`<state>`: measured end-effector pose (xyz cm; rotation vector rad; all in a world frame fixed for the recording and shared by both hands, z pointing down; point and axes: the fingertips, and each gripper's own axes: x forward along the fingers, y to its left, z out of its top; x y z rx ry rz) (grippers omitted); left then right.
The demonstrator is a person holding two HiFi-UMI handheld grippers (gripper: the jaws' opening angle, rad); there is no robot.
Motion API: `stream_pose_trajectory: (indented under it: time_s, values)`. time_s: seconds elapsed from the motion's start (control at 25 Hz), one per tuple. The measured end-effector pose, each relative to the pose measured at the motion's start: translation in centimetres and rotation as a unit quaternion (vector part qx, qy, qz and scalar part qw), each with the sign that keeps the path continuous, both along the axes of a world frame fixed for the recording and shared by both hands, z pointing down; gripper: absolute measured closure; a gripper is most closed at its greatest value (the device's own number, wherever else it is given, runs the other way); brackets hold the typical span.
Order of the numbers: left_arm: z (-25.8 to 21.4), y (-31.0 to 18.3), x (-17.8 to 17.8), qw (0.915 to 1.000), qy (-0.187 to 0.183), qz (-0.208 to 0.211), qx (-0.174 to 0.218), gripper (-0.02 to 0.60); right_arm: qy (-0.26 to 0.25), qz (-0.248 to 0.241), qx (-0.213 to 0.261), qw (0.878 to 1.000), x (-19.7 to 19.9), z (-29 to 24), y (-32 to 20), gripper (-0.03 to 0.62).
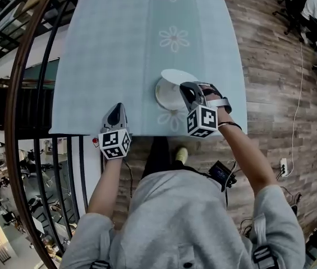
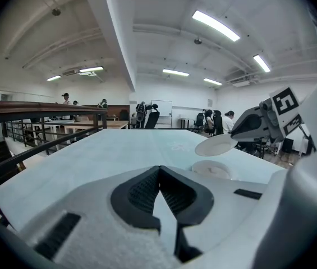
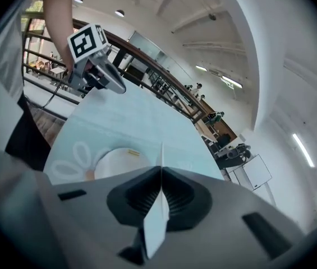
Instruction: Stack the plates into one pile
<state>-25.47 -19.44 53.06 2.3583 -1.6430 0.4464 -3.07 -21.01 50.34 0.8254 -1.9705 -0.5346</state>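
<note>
Plates are counted at two: the upper plate (image 1: pixel 176 75) is pinched by its rim in the closed jaws of the right gripper (image 1: pixel 187 88) and held tilted just above the lower plate (image 1: pixel 166 98). The lower plate lies flat on the table (image 1: pixel 108 49) near the middle of its near edge, so a lowering onto it as the pile is judged intended. At the near edge, well left of both, the left gripper (image 1: pixel 117 110) is held with jaws closed on nothing, apparently kept clear.
</note>
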Motion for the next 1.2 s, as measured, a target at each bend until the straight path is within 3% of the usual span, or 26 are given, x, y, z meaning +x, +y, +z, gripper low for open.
stream_pose_trajectory:
  time_s: [0.28,0.56,0.72,0.92,1.0,1.2]
  values:
    - [-0.6,5.0,-1.1,0.9997,-0.015,-0.017,0.008,0.561,0.068,-0.053,0.046,0.995,-2.1,4.4,2.4,0.563]
    - [-0.8,8.0,-1.7,0.9994,-0.013,-0.033,-0.004,0.561,0.097,-0.08,0.003,0.992,-3.8,8.0,4.5,0.563]
    - [-1.1,9.2,-0.9,0.9993,-0.016,-0.033,-0.003,0.561,0.095,-0.086,-0.049,0.991,-4.1,10.8,5.9,0.56]
    - [-1.5,9.9,-0.8,0.9996,-0.018,-0.024,0.001,0.561,0.027,-0.053,-0.132,0.99,-5.1,11.2,6.3,0.56]
    - [-1.5,9.9,-0.8,0.9995,-0.017,-0.025,0.002,0.561,-0.015,-0.04,-0.164,0.986,-5.1,10.6,6.5,0.501]
    - [-1.7,10.2,0.4,0.9996,0.002,-0.029,0.004,0.561,-0.091,-0.003,-0.15,0.984,-3.2,8.0,7.2,0.485]
